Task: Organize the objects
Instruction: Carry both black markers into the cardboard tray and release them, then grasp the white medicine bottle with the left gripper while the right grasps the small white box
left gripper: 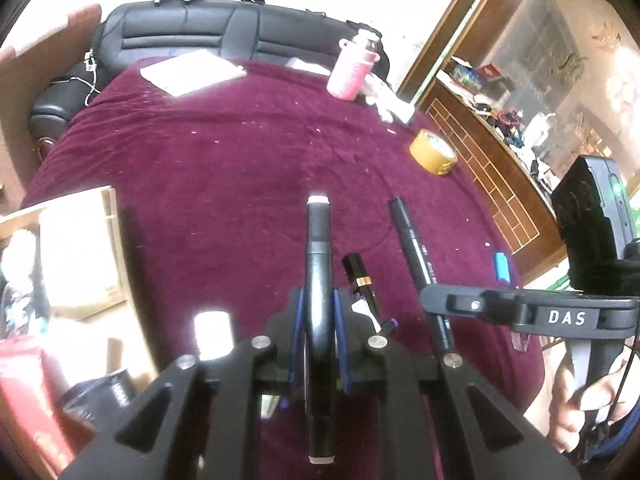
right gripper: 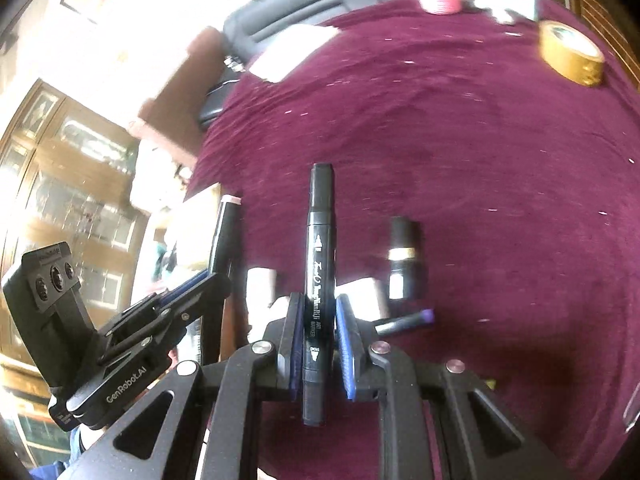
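Note:
My left gripper (left gripper: 319, 300) is shut on a black marker with a white end cap (left gripper: 318, 236), held lengthwise above the maroon cloth (left gripper: 240, 168). To its right, my right gripper (left gripper: 434, 300) grips a second, slimmer black marker (left gripper: 414, 252). In the right wrist view, the right gripper (right gripper: 319, 308) pinches that black art marker (right gripper: 320, 240) between blue pads. The left gripper (right gripper: 208, 280) hangs at the left with its white-capped marker (right gripper: 226, 232). A black tube with a gold band (right gripper: 404, 256) and a purple-tipped pen (right gripper: 404, 320) lie on the cloth below.
A yellow tape roll (left gripper: 433, 153), a pink bottle (left gripper: 350, 72) and a white notebook (left gripper: 192, 72) sit towards the far side. A small blue object (left gripper: 501, 266) lies near the right edge. A wooden box (left gripper: 80, 248) stands at the left, and a black bag (left gripper: 240, 28) behind.

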